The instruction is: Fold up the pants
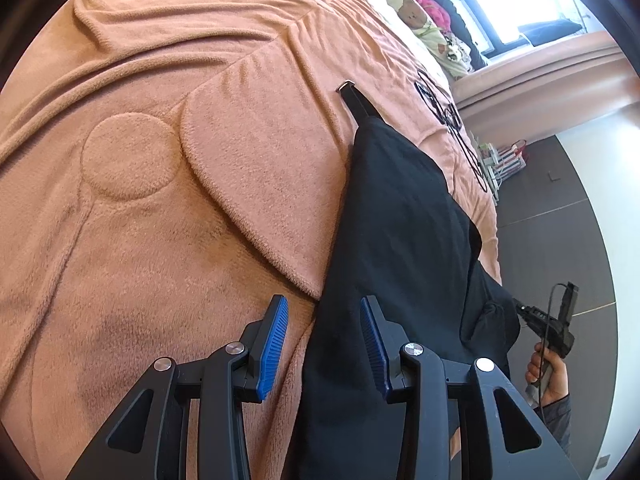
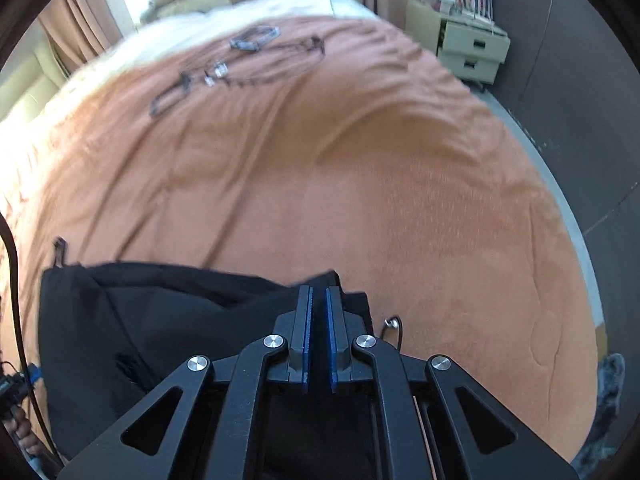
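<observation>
Black pants (image 1: 400,220) lie along the right edge of a bed covered by an orange fleece blanket (image 1: 160,240). A buckled black strap (image 1: 346,88) sticks out from their far end. My left gripper (image 1: 324,320) hovers open over the near part of the pants, its right blue pad above the fabric and its left above the blanket. In the right wrist view, my right gripper (image 2: 318,300) is shut on a raised fold at the edge of the pants (image 2: 160,320). The left wrist view shows that gripper (image 1: 520,310) in a hand, pinching bunched cloth.
Black cords (image 2: 240,64) lie on the blanket (image 2: 360,200) toward the far side. Pillows and soft toys (image 1: 416,16) sit by the window. Pale drawers (image 2: 468,52) stand past the bed's corner. Dark floor (image 1: 560,220) runs beside the bed's right edge.
</observation>
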The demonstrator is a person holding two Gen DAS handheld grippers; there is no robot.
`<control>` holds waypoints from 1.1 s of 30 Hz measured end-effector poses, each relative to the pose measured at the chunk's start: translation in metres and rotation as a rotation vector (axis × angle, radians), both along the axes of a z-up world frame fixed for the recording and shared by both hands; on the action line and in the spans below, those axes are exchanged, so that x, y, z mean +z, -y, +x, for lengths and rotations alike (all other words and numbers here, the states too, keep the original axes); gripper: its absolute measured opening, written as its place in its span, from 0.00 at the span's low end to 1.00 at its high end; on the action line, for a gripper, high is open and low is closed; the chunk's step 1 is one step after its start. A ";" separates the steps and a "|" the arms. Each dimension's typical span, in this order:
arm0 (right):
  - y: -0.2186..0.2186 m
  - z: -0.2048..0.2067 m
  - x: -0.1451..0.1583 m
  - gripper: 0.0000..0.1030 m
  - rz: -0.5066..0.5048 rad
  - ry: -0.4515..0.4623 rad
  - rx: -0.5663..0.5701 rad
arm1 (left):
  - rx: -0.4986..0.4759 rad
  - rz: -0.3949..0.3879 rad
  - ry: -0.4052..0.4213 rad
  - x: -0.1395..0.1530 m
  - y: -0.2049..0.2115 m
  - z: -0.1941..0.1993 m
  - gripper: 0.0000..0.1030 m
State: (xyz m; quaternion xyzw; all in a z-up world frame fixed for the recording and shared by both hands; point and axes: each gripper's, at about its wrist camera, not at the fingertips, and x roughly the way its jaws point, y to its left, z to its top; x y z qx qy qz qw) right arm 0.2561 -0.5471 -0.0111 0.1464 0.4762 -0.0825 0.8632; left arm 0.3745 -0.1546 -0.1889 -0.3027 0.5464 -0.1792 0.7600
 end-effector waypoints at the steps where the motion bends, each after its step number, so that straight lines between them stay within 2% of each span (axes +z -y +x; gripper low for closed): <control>1: 0.001 0.005 -0.002 0.04 0.010 -0.013 0.007 | 0.000 0.000 0.000 0.000 0.000 0.001 0.38; 5: 0.006 0.030 -0.005 0.09 0.047 -0.074 0.037 | 0.003 0.002 -0.003 -0.002 0.000 0.004 0.39; 8: 0.008 0.049 -0.008 0.24 0.058 -0.106 0.059 | 0.006 0.000 -0.013 -0.007 0.001 0.005 0.39; 10: 0.008 0.061 -0.007 0.45 0.046 -0.136 0.068 | 0.006 -0.001 -0.016 -0.008 0.000 0.006 0.39; 11: 0.006 0.065 -0.011 0.49 0.027 -0.146 0.067 | 0.006 -0.002 -0.016 -0.008 0.000 0.007 0.38; 13: 0.002 0.075 -0.009 0.50 -0.018 -0.166 0.077 | 0.005 -0.004 -0.015 -0.008 -0.001 0.009 0.39; 15: -0.001 0.082 -0.009 0.50 -0.017 -0.190 0.096 | 0.006 -0.006 -0.014 -0.008 -0.002 0.010 0.39; 23: -0.005 0.103 -0.030 0.50 0.014 -0.419 0.147 | 0.012 -0.020 -0.013 -0.010 -0.005 0.013 0.39; 24: -0.005 0.104 -0.029 0.50 0.008 -0.427 0.155 | 0.011 -0.021 -0.013 -0.010 -0.004 0.013 0.39; 26: -0.007 0.105 -0.027 0.27 -0.004 -0.427 0.177 | 0.011 -0.022 -0.012 -0.010 -0.004 0.013 0.39; 27: -0.008 0.103 -0.025 0.12 -0.012 -0.426 0.186 | 0.011 -0.024 -0.012 -0.010 -0.004 0.013 0.39; 30: -0.012 0.096 -0.008 0.03 -0.041 -0.347 0.209 | 0.010 -0.023 -0.012 -0.010 -0.003 0.013 0.39; 33: -0.012 0.086 0.009 0.02 -0.055 -0.256 0.201 | 0.009 -0.024 -0.011 -0.010 -0.003 0.013 0.39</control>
